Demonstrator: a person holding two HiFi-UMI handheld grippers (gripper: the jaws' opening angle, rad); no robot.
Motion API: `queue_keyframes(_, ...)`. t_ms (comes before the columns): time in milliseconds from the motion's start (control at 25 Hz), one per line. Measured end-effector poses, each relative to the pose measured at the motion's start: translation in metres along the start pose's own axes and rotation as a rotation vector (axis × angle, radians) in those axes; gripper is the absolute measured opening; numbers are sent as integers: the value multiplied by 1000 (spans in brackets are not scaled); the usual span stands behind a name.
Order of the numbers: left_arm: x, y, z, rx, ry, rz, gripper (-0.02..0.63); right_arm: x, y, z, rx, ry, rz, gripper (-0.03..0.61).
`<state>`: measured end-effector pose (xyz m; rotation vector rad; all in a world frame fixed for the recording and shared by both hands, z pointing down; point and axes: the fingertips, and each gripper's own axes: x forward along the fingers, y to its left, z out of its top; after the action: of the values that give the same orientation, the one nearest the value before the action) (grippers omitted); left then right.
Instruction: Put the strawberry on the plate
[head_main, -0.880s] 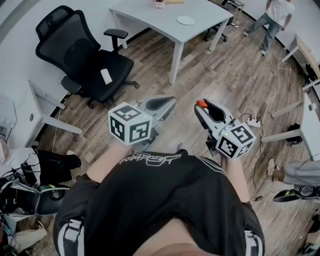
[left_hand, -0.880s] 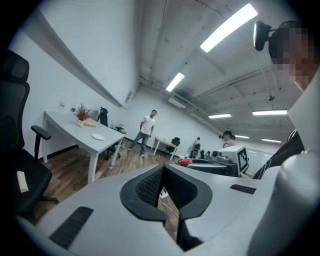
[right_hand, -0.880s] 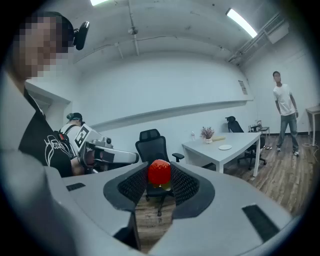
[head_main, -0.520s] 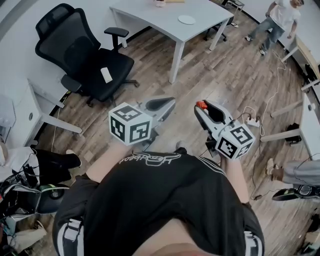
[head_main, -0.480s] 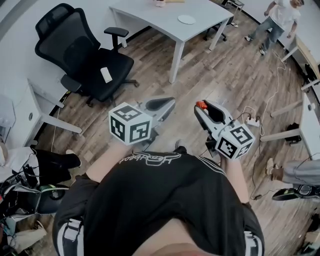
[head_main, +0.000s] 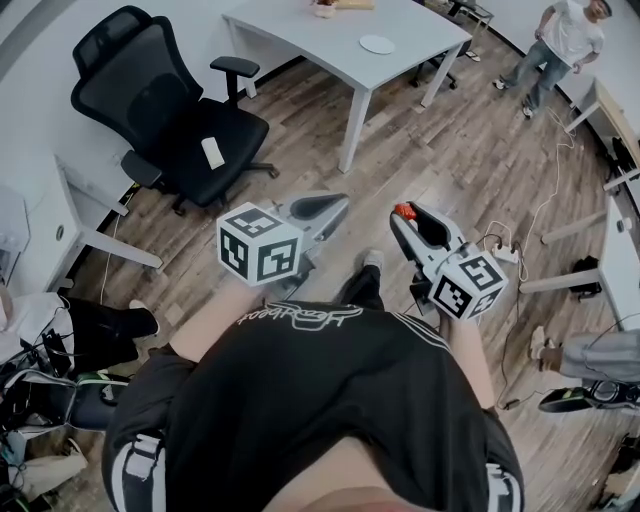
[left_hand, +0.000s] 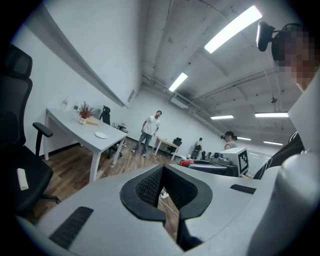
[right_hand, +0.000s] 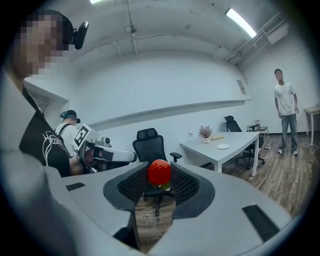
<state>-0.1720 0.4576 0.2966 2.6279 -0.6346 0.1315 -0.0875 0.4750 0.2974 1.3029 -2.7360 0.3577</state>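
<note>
A red strawberry (right_hand: 159, 172) sits between the black pads of my right gripper (right_hand: 159, 181), which is shut on it. In the head view the strawberry (head_main: 402, 210) shows at the tip of that gripper (head_main: 404, 214), held above the wooden floor in front of the person's body. My left gripper (head_main: 343, 202) hovers beside it on the left; its jaws are together with nothing in them (left_hand: 165, 189). The small white plate (head_main: 377, 44) lies on the grey table (head_main: 320, 45) far ahead, also visible as the plate (right_hand: 223, 146) in the right gripper view.
A black office chair (head_main: 165, 110) stands to the left of the table. A person (head_main: 562, 40) stands at the far right. A power strip with cables (head_main: 505, 254) lies on the floor right of the right gripper. Desks line both sides.
The person holding the grippers has stepped forward; a shoe now shows between the grippers. Both grippers keep their pose and the strawberry stays held. The far person has shifted.
</note>
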Motion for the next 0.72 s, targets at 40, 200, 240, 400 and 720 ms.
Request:
queue_keyframes(40,2,4,2,0,-1,5,6,3,-4,0,3,-2,2,132)
queue_keyframes(200,19,22,8,-3,-3,26,6,12,-29,0,18,-13,10,132)
queue_keyframes(240,24,27,10,-5,-2,31,6,15,-37,0,21,-13,12,132)
queue_keyframes(400,55,52,17,-24,14,52,6,33,-75,1,40,-2,24,132)
queue_keyframes(720,157,114,38,-87,63,93,6,75,-194,6,105,28,48,132)
